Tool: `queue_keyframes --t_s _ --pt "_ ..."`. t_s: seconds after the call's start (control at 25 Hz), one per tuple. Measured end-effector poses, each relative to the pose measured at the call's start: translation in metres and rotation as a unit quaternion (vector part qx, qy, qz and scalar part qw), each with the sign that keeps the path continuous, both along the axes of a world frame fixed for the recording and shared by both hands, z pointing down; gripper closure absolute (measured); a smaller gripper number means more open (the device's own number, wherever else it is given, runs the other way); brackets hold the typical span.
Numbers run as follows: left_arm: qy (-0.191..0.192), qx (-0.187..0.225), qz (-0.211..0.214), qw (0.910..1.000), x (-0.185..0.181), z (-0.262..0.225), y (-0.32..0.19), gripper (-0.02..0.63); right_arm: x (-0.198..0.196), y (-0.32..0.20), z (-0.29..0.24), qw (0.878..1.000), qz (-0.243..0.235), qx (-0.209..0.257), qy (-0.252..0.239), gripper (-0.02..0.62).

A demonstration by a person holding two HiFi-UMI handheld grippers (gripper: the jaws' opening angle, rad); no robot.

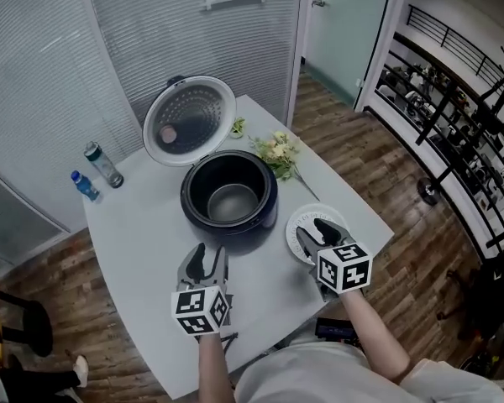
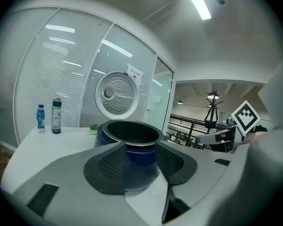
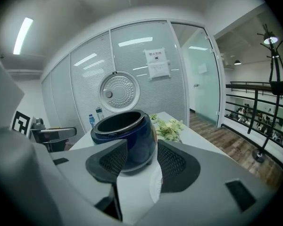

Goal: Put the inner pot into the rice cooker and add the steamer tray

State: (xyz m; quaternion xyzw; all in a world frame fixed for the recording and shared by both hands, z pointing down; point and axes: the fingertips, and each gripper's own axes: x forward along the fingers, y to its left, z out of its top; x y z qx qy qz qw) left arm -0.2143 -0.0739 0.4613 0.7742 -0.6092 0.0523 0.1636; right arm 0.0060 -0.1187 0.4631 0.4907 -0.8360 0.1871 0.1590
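The dark blue rice cooker (image 1: 228,196) stands mid-table with its round lid (image 1: 189,120) swung up behind it. A grey metal inner pot (image 1: 233,201) sits inside the body. A white round steamer tray (image 1: 300,218) lies flat on the table right of the cooker. My right gripper (image 1: 315,233) hovers over it, open, with the tray (image 3: 155,188) showing below its jaws and nothing between them. My left gripper (image 1: 210,260) is open and empty in front of the cooker (image 2: 132,149), a short way from its wall.
Two bottles (image 1: 103,164) (image 1: 84,185) stand at the table's far left. A bunch of pale flowers (image 1: 277,152) lies behind the tray, right of the lid. The white table's (image 1: 143,250) near edge is just below my grippers. Glass walls with blinds stand behind.
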Motion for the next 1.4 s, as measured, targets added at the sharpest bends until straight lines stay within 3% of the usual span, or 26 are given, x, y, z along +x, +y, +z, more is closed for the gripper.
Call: queue_keyframes --t_s 0.32,0.56,0.92,1.4 --pt "0.008 -0.024 0.069 0.9973 0.068 0.015 0.016 0.42 0.064 0.035 0.01 0.998 0.056 -0.015 0.013 0.397" --pt "0.005 -0.058 0.098 0.9935 0.115 0.039 0.009 0.42 0.105 0.03 0.034 0.996 0.075 -0.042 0.011 0.397" --pt "0.006 -0.122 0.097 0.9878 0.164 0.091 -0.015 0.42 0.16 0.007 0.077 0.993 0.074 -0.084 0.024 0.397" --pt "0.007 -0.212 0.081 0.974 0.197 0.169 -0.04 0.419 0.19 -0.029 0.149 0.987 0.025 -0.147 0.057 0.397"
